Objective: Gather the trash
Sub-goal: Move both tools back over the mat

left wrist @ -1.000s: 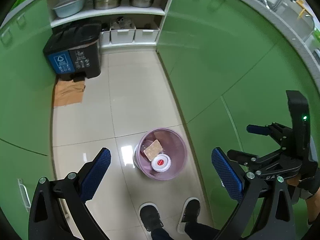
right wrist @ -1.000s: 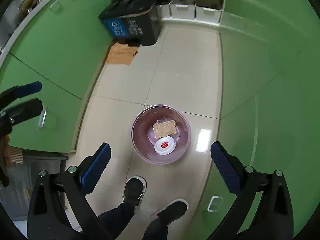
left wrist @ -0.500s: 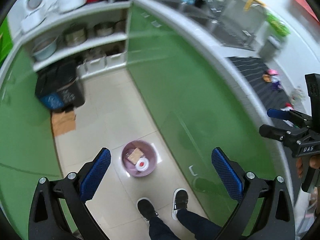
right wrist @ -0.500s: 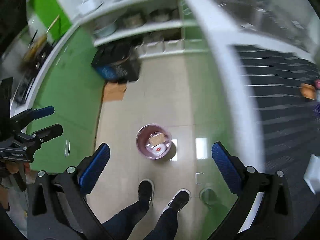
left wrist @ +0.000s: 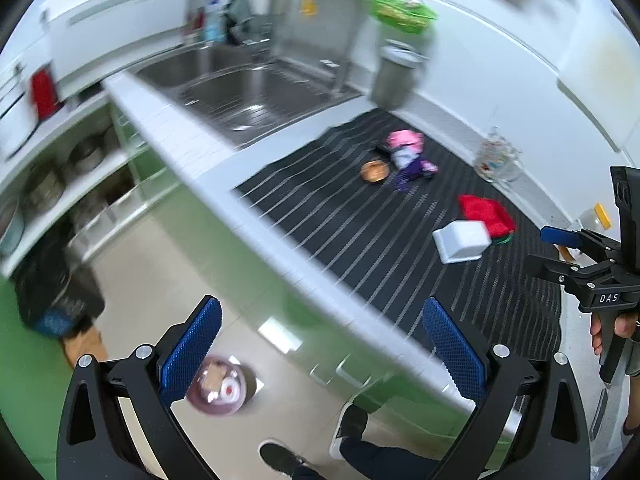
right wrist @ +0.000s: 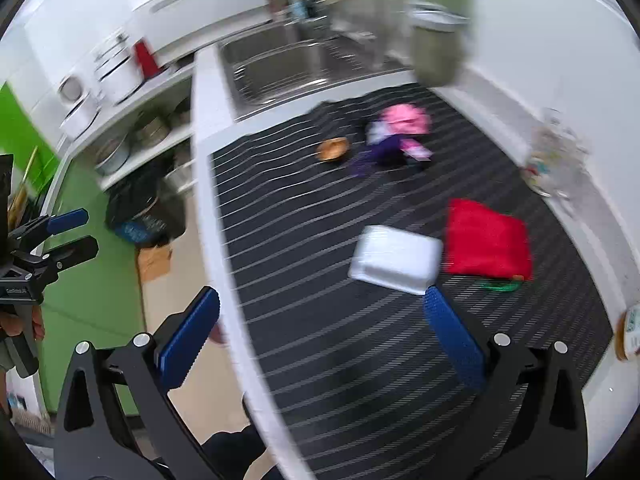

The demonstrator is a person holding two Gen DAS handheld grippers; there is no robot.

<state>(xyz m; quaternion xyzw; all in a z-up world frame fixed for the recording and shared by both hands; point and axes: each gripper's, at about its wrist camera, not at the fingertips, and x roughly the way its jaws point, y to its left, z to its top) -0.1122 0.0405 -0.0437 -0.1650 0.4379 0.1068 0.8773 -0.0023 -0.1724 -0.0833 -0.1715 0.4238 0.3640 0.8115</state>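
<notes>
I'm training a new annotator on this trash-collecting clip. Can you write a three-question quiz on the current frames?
1. True or false: the white foam box lies on the striped mat beside the red cloth.
2. The right gripper is: A) shut on the foam box, B) open and empty, C) out of view.
3. Fill in: the pink bin holding trash stands on the ____.

Key: 1 true; 2 B; 3 floor.
</notes>
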